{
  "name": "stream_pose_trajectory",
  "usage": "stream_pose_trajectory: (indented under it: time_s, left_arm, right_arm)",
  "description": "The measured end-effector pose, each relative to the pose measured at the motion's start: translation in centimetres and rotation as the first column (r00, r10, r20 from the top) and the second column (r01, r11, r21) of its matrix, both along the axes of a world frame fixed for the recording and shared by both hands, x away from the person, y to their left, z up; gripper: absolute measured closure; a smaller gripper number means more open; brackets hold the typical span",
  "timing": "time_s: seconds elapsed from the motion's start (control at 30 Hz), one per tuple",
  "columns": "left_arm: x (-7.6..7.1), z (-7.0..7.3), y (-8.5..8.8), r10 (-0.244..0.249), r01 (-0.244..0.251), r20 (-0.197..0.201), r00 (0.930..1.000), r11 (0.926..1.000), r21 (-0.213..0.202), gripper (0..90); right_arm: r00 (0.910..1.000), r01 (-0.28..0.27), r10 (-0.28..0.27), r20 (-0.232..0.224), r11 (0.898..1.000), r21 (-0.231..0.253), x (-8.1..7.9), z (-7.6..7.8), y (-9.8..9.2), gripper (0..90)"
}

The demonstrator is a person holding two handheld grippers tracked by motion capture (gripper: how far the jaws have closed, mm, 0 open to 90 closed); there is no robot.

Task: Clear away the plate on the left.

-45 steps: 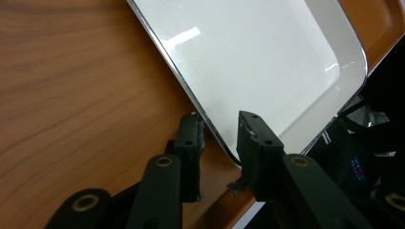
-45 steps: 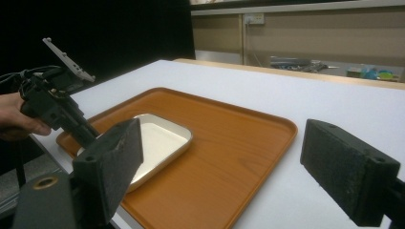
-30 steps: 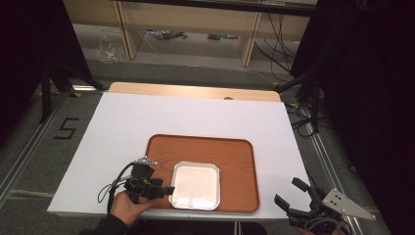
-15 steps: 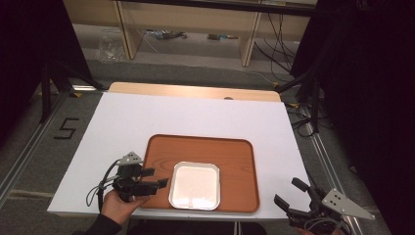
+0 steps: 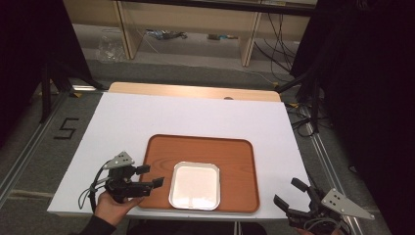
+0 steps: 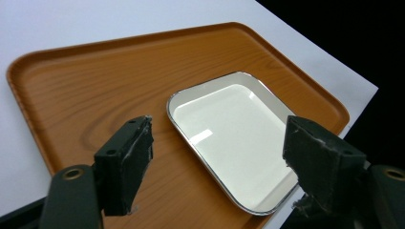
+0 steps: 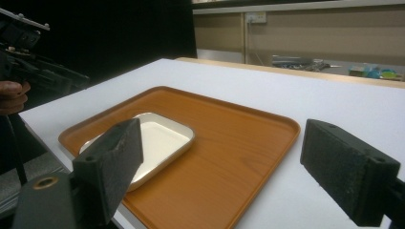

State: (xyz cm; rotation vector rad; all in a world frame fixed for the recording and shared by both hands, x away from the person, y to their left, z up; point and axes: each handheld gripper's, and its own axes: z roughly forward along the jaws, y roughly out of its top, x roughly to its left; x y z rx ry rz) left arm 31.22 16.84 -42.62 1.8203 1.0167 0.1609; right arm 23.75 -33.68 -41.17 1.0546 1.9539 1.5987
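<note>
A white square dish with a metal rim (image 5: 195, 185) lies flat in the front half of a brown wooden tray (image 5: 235, 156) on the white table. My left gripper (image 5: 152, 176) hovers over the tray's front left corner, pointing right at the dish and a little short of its rim. Its jaws have just been opening and stand open with nothing between them. In the left gripper view the gripper (image 6: 219, 129) frames the dish (image 6: 234, 138) and tray (image 6: 105, 81) beyond. My right gripper (image 5: 287, 192) hangs open off the table's front right corner, aimed at the tray (image 7: 229, 133) and dish (image 7: 153, 138).
The white tabletop (image 5: 186, 115) stretches bare behind the tray to a wooden back edge (image 5: 195, 91). Shelves and cables stand on the floor beyond. The tray's front rim lies close to the table's front edge. In the right gripper view, the left gripper (image 7: 43, 71) shows at far left.
The left gripper has drawn back to the left from the dish's left rim, rising slightly, and its jaws have spread wider. The dish, tray and right gripper have stayed put.
</note>
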Motion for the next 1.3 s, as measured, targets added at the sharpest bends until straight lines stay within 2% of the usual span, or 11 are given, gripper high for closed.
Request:
stream_pose_trajectory:
  time_s: [0.17, 0.5, 0.6, 0.63, 0.67, 0.7, 0.8, 1.17, 1.2, 1.23, 1.3]
  left_arm:
    - [-0.4, 0.2, 0.3, 0.028, -0.028, 0.033, 0.9991, 0.9996, 0.004, 17.7]
    - [-1.5, 0.5, 1.4, 0.043, -0.042, 0.072, 0.9965, 0.9991, -0.004, 17.4]
    - [-1.7, 0.6, 1.7, 0.044, -0.044, 0.084, 0.9955, 0.999, -0.004, 17.5]
    - [-1.7, 0.6, 1.7, 0.044, -0.044, 0.084, 0.9955, 0.999, -0.004, 17.5]
    - [-1.9, 0.6, 1.9, 0.049, -0.049, 0.085, 0.9952, 0.9988, -0.004, 17.5]
    - [-2.0, 0.7, 2.0, 0.066, -0.065, 0.077, 0.9948, 0.9978, -0.011, 17.4]
    - [-2.2, 0.7, 2.2, 0.07, -0.069, 0.082, 0.9942, 0.9973, -0.026, 17.3]
    - [-3.4, 0.9, 3.1, 0.077, -0.076, 0.098, 0.9922, 0.997, -0.013, 17.5]
    - [-3.4, 0.9, 3.2, 0.067, -0.066, 0.107, 0.9921, 0.9978, -0.006, 17.5]
    - [-3.5, 0.8, 3.2, 0.067, -0.067, 0.104, 0.9923, 0.9978, -0.006, 17.5]
    - [-3.7, 0.8, 3.2, 0.078, -0.078, 0.091, 0.9928, 0.9969, -0.005, 17.5]
  right_arm:
    - [0.9989, 0.017, -0.015, 0.045, 0.999, -0.028, 0.2, -0.1, -0.1, 15.3]
    - [0.9998, 0.006, -0.005, 0.022, 1.0, -0.022, 0.1, -0.1, 0.0, 15.3]
    - [0.9994, 0.007, -0.006, 0.034, 1.0, -0.031, 0.1, -0.1, -0.1, 15.3]
    - [0.9993, 0.009, -0.008, 0.036, 0.999, -0.031, 0.1, -0.1, 0.0, 15.3]
    - [1.0, 0.009, -0.009, -0.004, 1.0, -0.005, 0.0, 0.0, 0.2, 15.3]
    - [0.9999, 0.006, -0.007, -0.01, 1.0, -0.004, -0.1, 0.0, 0.2, 15.3]
    - [0.9995, 0.003, -0.002, 0.032, 0.999, -0.033, 0.1, -0.1, 0.0, 15.3]
    - [0.9997, -0.012, 0.012, -0.023, 1.0, -0.006, 0.0, -0.1, 0.3, 15.3]
    - [0.9997, -0.012, 0.012, -0.021, 1.0, -0.006, 0.0, -0.1, 0.3, 15.3]
    - [0.9999, -0.006, 0.006, 0.009, 0.999, -0.037, 0.1, -0.1, 0.1, 15.3]
    - [0.9999, -0.006, 0.007, 0.013, 0.999, -0.037, 0.1, -0.1, 0.1, 15.3]
